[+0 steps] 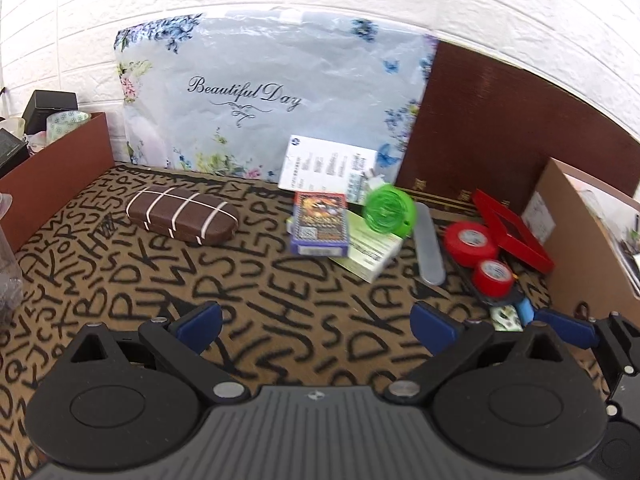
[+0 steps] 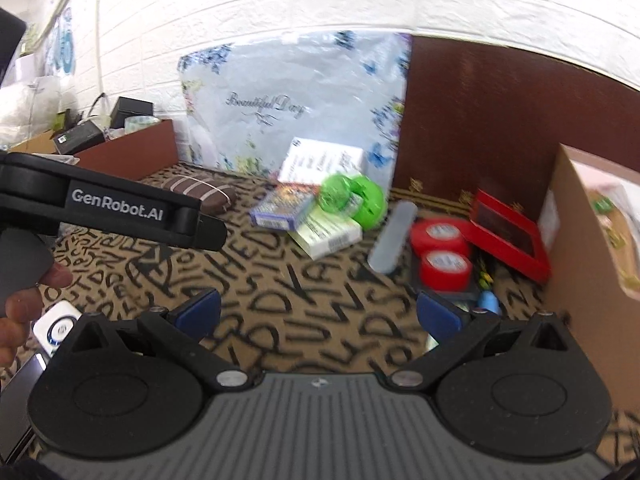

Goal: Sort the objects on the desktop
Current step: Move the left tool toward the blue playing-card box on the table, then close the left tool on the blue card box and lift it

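Hovering over the lettered mat (image 1: 240, 280), the left gripper (image 1: 316, 324) spreads wide, empty; the glasses case (image 1: 183, 216) lies alone toward the mat's left edge. From the right wrist, the right gripper (image 2: 318, 312) gapes empty too, facing clutter along the right edge: red tape rolls (image 2: 440, 248), green container (image 2: 360, 200), probably awaiting sorting.

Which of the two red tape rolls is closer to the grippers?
The smaller red roll, in front; the larger red roll lies behind it, nearer the red frame's far end. Both grippers, left and right, are open.
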`<act>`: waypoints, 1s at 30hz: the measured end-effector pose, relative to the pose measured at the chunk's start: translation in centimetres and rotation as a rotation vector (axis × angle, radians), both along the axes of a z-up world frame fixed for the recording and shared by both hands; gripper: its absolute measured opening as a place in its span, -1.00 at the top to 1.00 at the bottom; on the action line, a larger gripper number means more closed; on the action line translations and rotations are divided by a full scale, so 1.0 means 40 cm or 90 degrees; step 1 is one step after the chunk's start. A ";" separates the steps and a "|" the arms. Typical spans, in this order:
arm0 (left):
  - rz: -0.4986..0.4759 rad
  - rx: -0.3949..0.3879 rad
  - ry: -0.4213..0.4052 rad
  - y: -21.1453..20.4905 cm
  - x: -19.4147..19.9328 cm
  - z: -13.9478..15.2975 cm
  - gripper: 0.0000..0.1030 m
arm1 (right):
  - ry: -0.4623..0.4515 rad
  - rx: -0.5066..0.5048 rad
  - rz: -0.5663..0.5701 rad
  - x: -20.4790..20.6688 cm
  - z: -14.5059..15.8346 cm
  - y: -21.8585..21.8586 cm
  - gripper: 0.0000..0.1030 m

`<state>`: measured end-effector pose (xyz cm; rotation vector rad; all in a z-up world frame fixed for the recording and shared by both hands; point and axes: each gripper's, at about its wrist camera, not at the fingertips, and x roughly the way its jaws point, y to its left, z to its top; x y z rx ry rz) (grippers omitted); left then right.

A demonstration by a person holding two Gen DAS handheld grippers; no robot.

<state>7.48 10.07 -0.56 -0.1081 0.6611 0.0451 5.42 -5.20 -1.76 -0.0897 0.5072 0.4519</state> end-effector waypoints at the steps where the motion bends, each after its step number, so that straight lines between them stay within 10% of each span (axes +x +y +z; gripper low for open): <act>1: 0.002 -0.001 0.002 0.006 0.013 -0.002 -0.99 | -0.002 0.003 0.007 0.014 0.001 0.010 -0.97; 16: -0.048 -0.038 0.031 0.035 0.221 -0.043 -0.86 | -0.009 0.001 0.069 0.224 -0.056 0.107 -0.93; 30: -0.074 -0.102 0.095 0.084 0.381 -0.119 -0.49 | -0.006 -0.042 0.121 0.348 -0.120 0.190 -0.45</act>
